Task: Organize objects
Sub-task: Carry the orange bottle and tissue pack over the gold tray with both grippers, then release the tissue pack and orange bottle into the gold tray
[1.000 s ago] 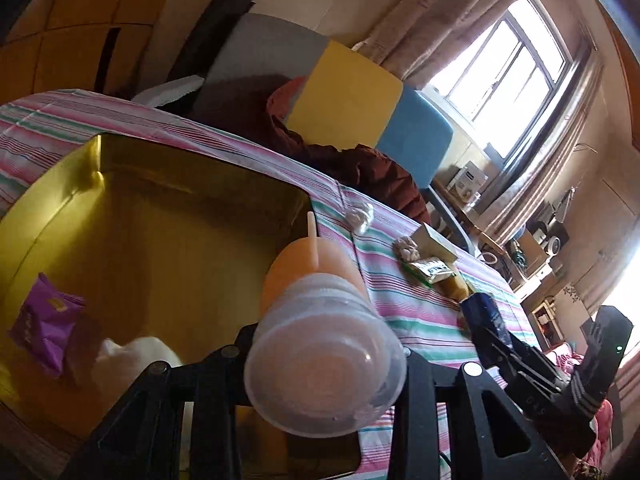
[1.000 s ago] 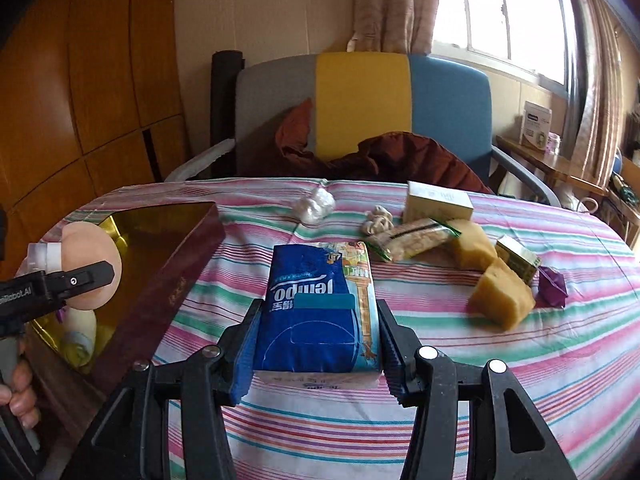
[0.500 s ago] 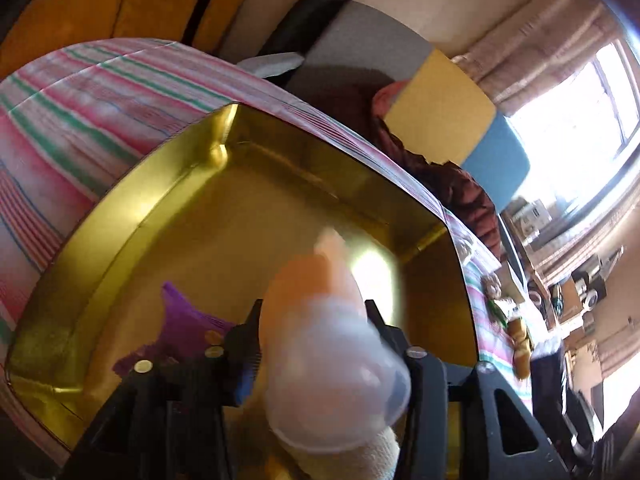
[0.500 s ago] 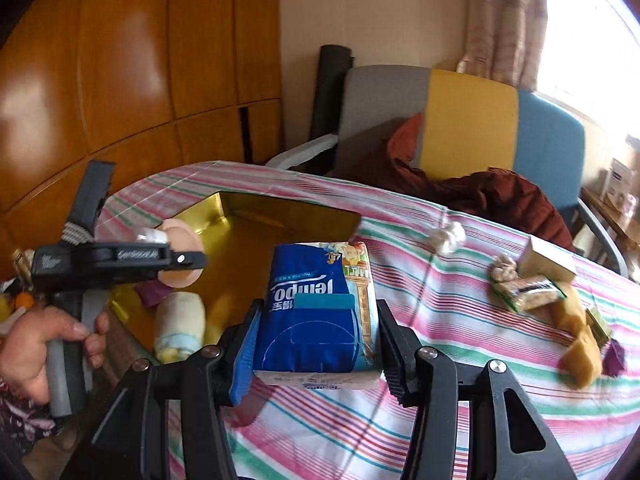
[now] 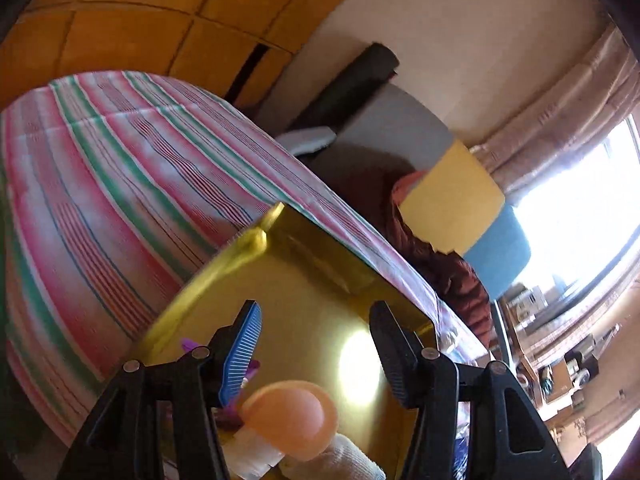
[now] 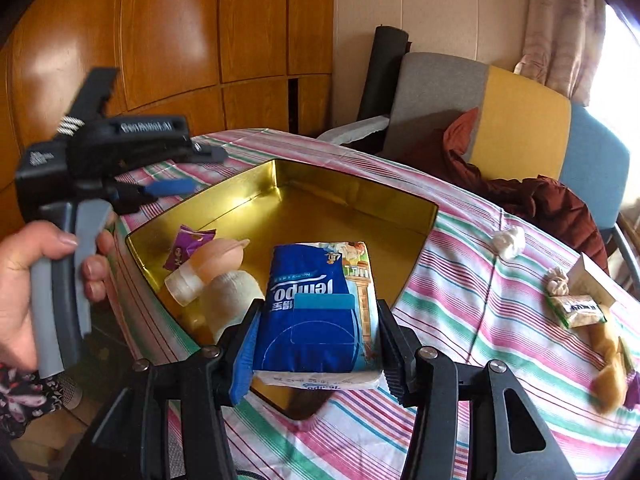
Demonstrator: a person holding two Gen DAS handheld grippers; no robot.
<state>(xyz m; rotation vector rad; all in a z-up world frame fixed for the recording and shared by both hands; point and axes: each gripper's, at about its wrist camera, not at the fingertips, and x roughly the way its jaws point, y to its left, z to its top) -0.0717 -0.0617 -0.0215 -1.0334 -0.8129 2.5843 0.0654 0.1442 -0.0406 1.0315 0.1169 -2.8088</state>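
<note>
A gold tin [image 6: 352, 192] sits on the striped tablecloth [image 6: 460, 300]. In it lie a peach-orange bottle with a clear cap [image 6: 216, 260], a white roll [image 6: 232, 296] and a purple packet [image 6: 186, 246]. My left gripper [image 5: 316, 312] hovers over the tin with its jaws opening and nothing between them. The bottle [image 5: 292, 420] lies below and short of its pads. The right wrist view shows that gripper [image 6: 200, 170] at the tin's left edge, held by a hand [image 6: 24, 280]. My right gripper [image 6: 320, 308] is shut on a blue tissue pack [image 6: 320, 280] above the tin's near corner.
To the right on the cloth lie a crumpled white wad [image 6: 508, 240], a small box [image 6: 592, 280], a green packet [image 6: 580, 310] and yellow pieces [image 6: 608, 360]. A grey, yellow and blue chair [image 6: 500, 120] with a dark red garment [image 6: 540, 200] stands behind the table. Wooden panels line the left wall.
The left gripper has let go of the orange bottle, which now lies in the tin, and its jaws have spread. The right gripper has carried the tissue pack left, over the tin.
</note>
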